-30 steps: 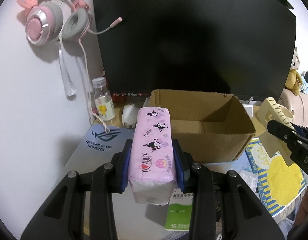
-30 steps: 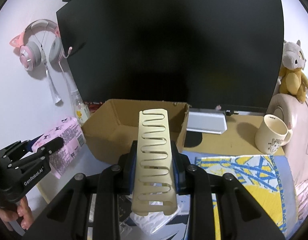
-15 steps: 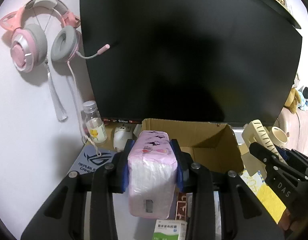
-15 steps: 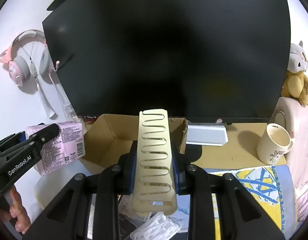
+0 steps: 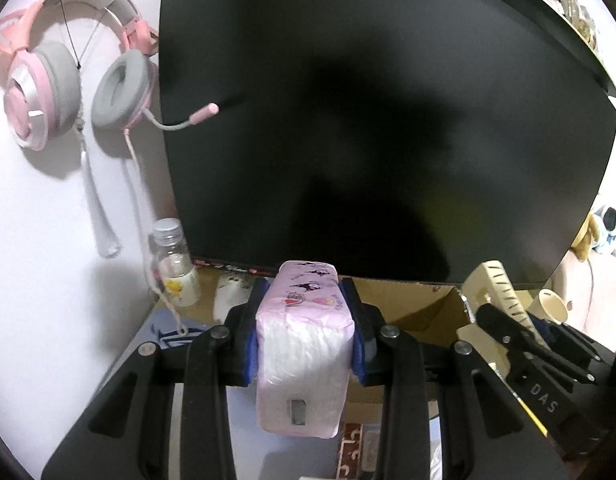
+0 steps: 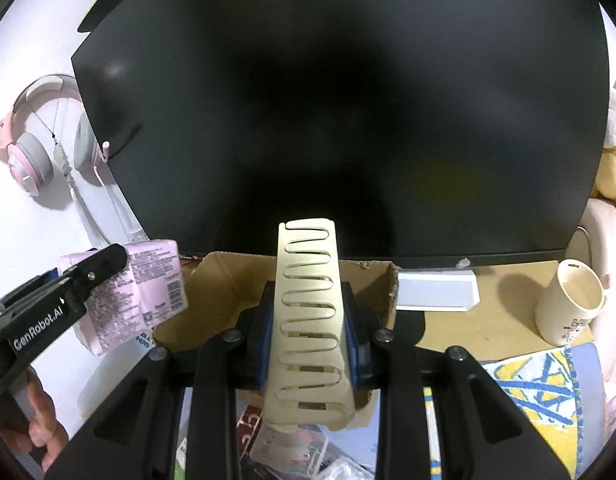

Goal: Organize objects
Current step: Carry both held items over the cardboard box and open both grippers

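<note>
Both grippers have risen before the monitor (image 6: 340, 100): left gripper (image 5: 305, 332) clamping the pink tissue pack (image 5: 303, 344), right gripper (image 6: 308, 320) clamping the cream hair claw (image 6: 308, 320), hiding the cardboard box (image 6: 223, 280) interior below.

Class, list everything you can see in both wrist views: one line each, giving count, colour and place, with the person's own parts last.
tissue pack: 1, pink, clamped in left gripper
hair claw clip: 1, cream, clamped in right gripper
cardboard box: 1, brown, open, below the monitor
monitor: 1, black, behind box
headset: 1, pink and grey, on wall
bottle: 1, clear, left of monitor
mug: 1, cream, right of box
plush toy: 1, yellow and grey, far right
left gripper: 1, black
right gripper: 1, black
</note>
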Available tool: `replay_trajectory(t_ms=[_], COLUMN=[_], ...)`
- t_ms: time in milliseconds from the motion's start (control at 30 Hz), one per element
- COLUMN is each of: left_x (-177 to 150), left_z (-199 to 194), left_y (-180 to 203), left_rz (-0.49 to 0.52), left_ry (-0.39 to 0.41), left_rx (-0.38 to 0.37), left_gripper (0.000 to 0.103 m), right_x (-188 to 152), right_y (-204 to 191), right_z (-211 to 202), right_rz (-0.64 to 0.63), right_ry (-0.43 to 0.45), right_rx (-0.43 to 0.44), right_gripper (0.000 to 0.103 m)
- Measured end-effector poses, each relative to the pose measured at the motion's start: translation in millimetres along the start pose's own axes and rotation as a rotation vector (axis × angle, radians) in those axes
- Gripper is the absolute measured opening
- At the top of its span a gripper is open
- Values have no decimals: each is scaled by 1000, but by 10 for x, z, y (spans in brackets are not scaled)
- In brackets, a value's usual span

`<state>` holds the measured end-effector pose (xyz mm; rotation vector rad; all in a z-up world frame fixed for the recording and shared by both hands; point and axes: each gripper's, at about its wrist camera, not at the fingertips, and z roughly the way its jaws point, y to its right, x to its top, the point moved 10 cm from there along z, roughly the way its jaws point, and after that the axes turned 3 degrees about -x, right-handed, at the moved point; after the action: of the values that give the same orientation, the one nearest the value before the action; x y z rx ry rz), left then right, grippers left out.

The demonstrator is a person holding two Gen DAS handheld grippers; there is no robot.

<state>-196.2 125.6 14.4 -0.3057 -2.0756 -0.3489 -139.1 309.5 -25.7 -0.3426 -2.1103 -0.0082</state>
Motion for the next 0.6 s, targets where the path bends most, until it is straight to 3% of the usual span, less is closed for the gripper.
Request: replay_trajectory(t_ms=[367, 600], left_x=[-213, -329], left_z=[425, 660], left_y=[14, 11], left_rz=[32, 55], left_ry=[-26, -41], left_rx=[13, 29], left_gripper=[34, 34], right_x=[-70, -230], right_y=[-42, 31], right_z=[416, 727], right_rz=[6, 12], right_ry=[-11, -74], right_rx=[25, 13], right_gripper=[31, 31])
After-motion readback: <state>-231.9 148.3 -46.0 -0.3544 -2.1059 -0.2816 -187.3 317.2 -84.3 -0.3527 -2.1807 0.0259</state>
